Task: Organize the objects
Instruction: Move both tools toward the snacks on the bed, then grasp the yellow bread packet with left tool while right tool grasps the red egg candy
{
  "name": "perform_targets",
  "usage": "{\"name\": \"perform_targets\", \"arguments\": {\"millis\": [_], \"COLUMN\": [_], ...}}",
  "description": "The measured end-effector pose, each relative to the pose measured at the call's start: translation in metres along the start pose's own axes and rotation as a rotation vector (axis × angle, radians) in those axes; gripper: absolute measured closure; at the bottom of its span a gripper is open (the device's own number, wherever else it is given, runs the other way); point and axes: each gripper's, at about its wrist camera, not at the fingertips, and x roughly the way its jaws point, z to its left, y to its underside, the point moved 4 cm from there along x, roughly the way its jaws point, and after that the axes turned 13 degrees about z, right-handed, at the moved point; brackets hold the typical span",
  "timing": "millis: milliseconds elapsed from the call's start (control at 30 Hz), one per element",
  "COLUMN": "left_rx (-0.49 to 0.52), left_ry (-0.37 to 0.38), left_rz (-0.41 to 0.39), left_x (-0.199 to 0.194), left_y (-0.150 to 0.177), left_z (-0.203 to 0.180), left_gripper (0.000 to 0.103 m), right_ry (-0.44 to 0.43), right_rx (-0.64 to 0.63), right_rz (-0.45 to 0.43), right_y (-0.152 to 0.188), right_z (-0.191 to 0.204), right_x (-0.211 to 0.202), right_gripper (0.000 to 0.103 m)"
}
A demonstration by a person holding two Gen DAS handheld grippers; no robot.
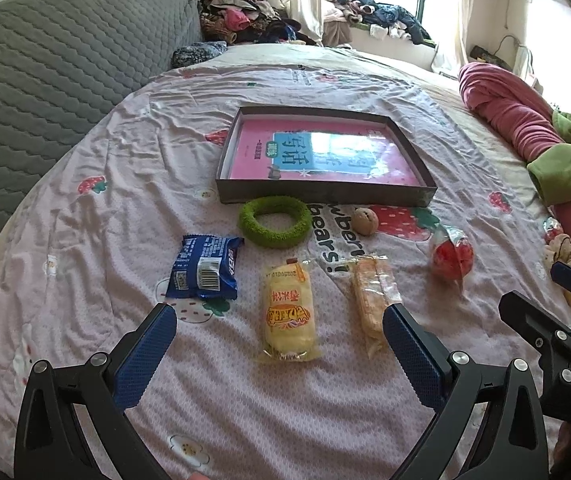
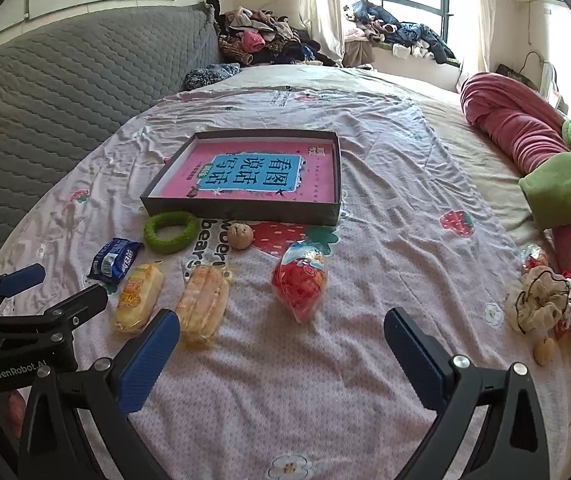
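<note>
A shallow dark box point(image 1: 325, 196) point(image 2: 241, 210) with a pink book inside lies on the bed. In front of it lie a green ring point(image 1: 274, 221) point(image 2: 170, 232), a walnut point(image 1: 364, 221) point(image 2: 240, 235), a blue snack pack point(image 1: 204, 267) point(image 2: 114, 264), a yellow cake pack point(image 1: 288, 311) point(image 2: 138, 297), an orange wafer pack point(image 1: 374, 295) point(image 2: 203, 303) and a red snack bag point(image 1: 451, 257) point(image 2: 300, 280). My left gripper point(image 1: 279, 330) is open above the yellow pack. My right gripper point(image 2: 281, 334) is open, just short of the red bag.
The pink strawberry sheet point(image 2: 365, 380) covers the bed. A grey quilted headboard point(image 1: 45, 80) stands at the left. Rolled pink and green blankets point(image 2: 545, 168) lie along the right, with a hair scrunchie point(image 2: 541, 300) and another walnut point(image 2: 544, 351) beside them. Clothes are piled at the back.
</note>
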Motion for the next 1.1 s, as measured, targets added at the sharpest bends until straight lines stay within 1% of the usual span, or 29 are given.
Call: {"name": "perform_targets", "arguments": {"millis": [233, 633, 767, 867, 1100], "left_rx": [-0.001, -0.001, -0.005, -0.008, -0.002], "left_ry": [0.003, 0.008, 0.003, 0.006, 0.017], "left_rz": [0.024, 0.072, 0.084, 0.097, 0.102], "left_x": [0.022, 0.057, 0.067, 0.074, 0.083], "left_y": [-0.006, -0.011, -0.012, -0.012, -0.012], "left_z": [0.001, 0.002, 0.004, 0.005, 0.001], "left_gripper": [0.000, 0.000, 0.000, 0.000, 0.000], "right_ry": [-0.005, -0.050, -0.020, -0.033, -0.016], "right_rx": [-0.007, 0.008, -0.003, 0.010, 0.018], "right_rz": [0.028, 0.080, 0.095, 0.110, 0.132], "right_y": [-0.008, -0.017, -0.019, -0.020, -0.024], "right_z": [0.000, -0.006, -0.007, -0.009, -0.013], "right_x": [0.020, 0.053, 0.062, 0.070, 0.086], "right_gripper": [0.000, 0.000, 0.000, 0.000, 0.000]}}
